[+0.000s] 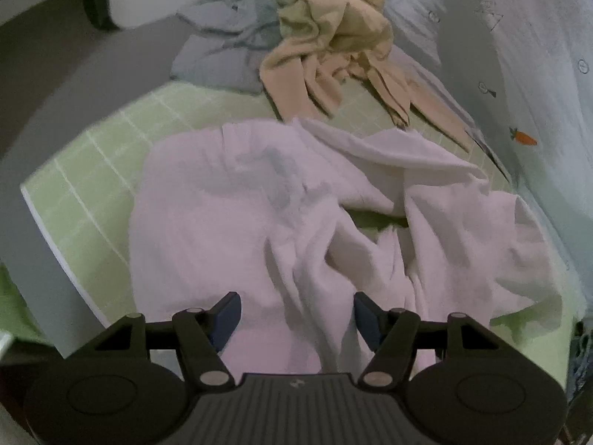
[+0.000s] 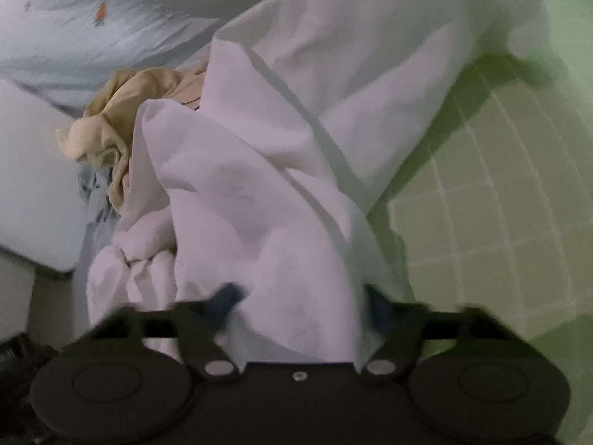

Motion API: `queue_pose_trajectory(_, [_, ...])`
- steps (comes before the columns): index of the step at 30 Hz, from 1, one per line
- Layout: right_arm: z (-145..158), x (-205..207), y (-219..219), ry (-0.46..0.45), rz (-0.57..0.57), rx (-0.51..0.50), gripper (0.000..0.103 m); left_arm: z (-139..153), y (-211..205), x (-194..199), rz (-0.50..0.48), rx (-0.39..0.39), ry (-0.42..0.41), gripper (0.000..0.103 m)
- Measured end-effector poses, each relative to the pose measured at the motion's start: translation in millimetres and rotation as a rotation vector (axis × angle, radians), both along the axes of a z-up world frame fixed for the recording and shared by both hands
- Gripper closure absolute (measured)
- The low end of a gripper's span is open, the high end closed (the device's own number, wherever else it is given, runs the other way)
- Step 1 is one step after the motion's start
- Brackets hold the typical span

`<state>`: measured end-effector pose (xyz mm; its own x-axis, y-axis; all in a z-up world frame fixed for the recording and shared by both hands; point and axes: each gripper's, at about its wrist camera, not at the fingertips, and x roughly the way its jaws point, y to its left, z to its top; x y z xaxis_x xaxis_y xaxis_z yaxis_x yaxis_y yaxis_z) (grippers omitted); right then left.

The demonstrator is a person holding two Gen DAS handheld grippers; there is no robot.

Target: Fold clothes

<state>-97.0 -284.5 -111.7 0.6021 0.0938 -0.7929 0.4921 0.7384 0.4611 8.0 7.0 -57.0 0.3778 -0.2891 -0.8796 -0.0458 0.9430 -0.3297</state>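
A white garment point(image 1: 259, 215) lies crumpled on the green gridded mat point(image 1: 85, 185). My left gripper point(image 1: 296, 315) is open just above its near edge, with cloth between the jaws but not clamped. In the right wrist view the same white garment point(image 2: 281, 155) rises in a loose fold over the mat point(image 2: 481, 222). My right gripper point(image 2: 302, 304) is open, with the cloth draped between its fingers. A beige garment point(image 1: 333, 37) and a grey-blue one point(image 1: 226, 37) lie in a heap at the far end.
A pale bedsheet with small prints, one an orange carrot point(image 1: 524, 136), borders the mat on the right. The mat's white edge point(image 1: 55, 244) runs along the left. The beige garment point(image 2: 111, 126) also shows at the left in the right wrist view.
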Motion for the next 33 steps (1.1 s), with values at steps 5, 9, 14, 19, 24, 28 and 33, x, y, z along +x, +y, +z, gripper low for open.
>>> queue_pose_trajectory(5, [12, -2, -28, -0.012, 0.011, -0.14, 0.088, 13, -32, -16, -0.023, -0.013, -0.025, 0.036])
queue_pose_trajectory(9, [22, 0, -62, -0.023, -0.012, -0.249, 0.091, 37, -55, -27, -0.081, -0.038, -0.113, 0.036])
queue_pose_trajectory(14, [61, 36, -126, -0.116, -0.017, -0.57, 0.089, 43, -57, -30, -0.102, -0.001, -0.148, 0.036])
queue_pose_trajectory(19, [91, 33, -123, -0.17, -0.07, -0.716, 0.033, 35, -48, -25, -0.1, 0.027, -0.13, 0.036])
queue_pose_trajectory(24, [60, -7, -94, -0.061, -0.15, -0.538, 0.019, 27, -38, -20, -0.098, 0.056, -0.112, 0.036])
queue_pose_trajectory(28, [41, -50, -79, 0.034, -0.26, -0.402, 0.017, 17, -39, -16, -0.13, 0.078, -0.086, 0.034])
queue_pose_trajectory(33, [31, -69, -76, 0.045, -0.287, -0.331, 0.011, 5, -41, -14, -0.168, 0.104, -0.053, 0.034])
